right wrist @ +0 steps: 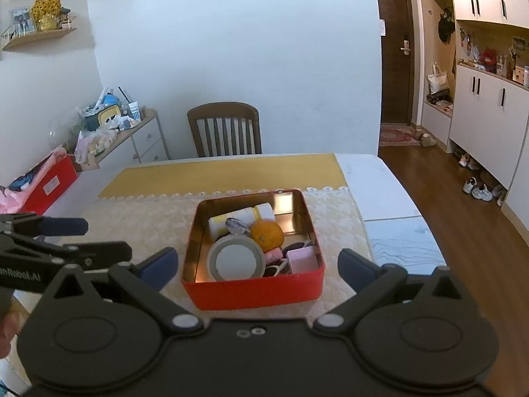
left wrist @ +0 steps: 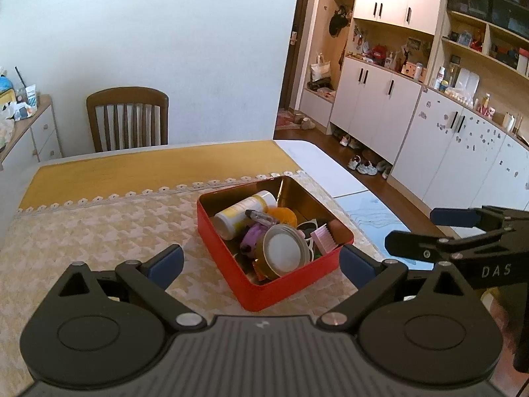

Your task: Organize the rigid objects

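A red tin box [right wrist: 254,289] sits on the cream patterned cloth [right wrist: 139,225] of the table, near its right side, with the yellow strip of cloth [right wrist: 218,173] beyond it and a wooden chair [right wrist: 224,127] at the far edge. Packed inside are a roll of tape [right wrist: 236,263] at the near left, an orange [right wrist: 267,235] in the middle, a white and yellow bottle [right wrist: 244,216] lying on its side at the far end, a pink box [right wrist: 302,259] at the near right, and some sunglasses [left wrist: 309,231] beside it. The right gripper [right wrist: 258,264] hangs just short of the tin, its jaws spread wide and empty, the tin's near wall lying between the two blue pads but farther out than their tips. The left gripper [left wrist: 261,261] is likewise released and holding nothing, with the tin's near corner just ahead between its pads.
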A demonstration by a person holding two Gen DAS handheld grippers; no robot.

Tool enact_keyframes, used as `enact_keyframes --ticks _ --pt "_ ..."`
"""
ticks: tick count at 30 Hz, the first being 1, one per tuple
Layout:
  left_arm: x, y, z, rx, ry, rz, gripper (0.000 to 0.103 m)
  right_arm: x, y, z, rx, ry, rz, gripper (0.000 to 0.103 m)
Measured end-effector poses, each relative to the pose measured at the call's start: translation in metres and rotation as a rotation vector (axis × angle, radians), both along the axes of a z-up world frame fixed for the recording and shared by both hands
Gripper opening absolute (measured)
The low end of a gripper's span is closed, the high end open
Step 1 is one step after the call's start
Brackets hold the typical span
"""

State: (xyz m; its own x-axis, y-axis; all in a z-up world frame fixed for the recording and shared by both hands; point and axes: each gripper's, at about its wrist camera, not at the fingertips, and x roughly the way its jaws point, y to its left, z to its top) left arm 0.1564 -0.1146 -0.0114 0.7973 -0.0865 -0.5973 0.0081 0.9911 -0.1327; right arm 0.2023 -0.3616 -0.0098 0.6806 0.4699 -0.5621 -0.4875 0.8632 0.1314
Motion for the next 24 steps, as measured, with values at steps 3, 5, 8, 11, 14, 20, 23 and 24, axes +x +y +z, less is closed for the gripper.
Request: enact_keyframes --ticks 3,5,8,11,14,20,23,24 --pt "-0.0006 0.0022 0.0016 -0.007 0.003 0.006 0.101 -0.0024 0.0012 -0.0001 0.000 -0.009 0.006 0.103" --pt "-0.0011 0.0036 0.0017 -0.008 0.004 0.005 0.101 -0.0027 0.0023 0.0007 0.002 -0.011 0.006 0.103" --pt "-0.0017 0.0046 0.0021 -0.008 0.003 0.009 0.101 -0.0035 0.0032 0.0001 -0.006 -0.014 0.009 0.103" --pt "-0.0018 0.0048 0.0020 -0.006 0.003 0.010 0.101 -0.0034 0.0036 -0.0009 -0.008 -0.009 0.012 0.103" --pt "-0.0015 0.0065 0.0018 -0.006 0.006 0.012 0.101 -0.0029 0.0034 -0.0004 -0.007 -0.010 0.009 0.103" --pt "-0.0006 0.0073 0.0016 -0.005 0.005 0.013 0.101 -0.0028 0.0031 -0.0005 -0.008 -0.007 0.012 0.103" --pt "0.0002 0.0078 0.0021 0.002 0.002 0.019 0.101 -0.0023 0.0040 0.0000 -0.009 -0.004 0.017 0.103" --pt "0.0002 0.0079 0.0023 0.006 0.000 0.023 0.101 -0.0023 0.0043 0.0001 -0.011 -0.005 0.018 0.103"
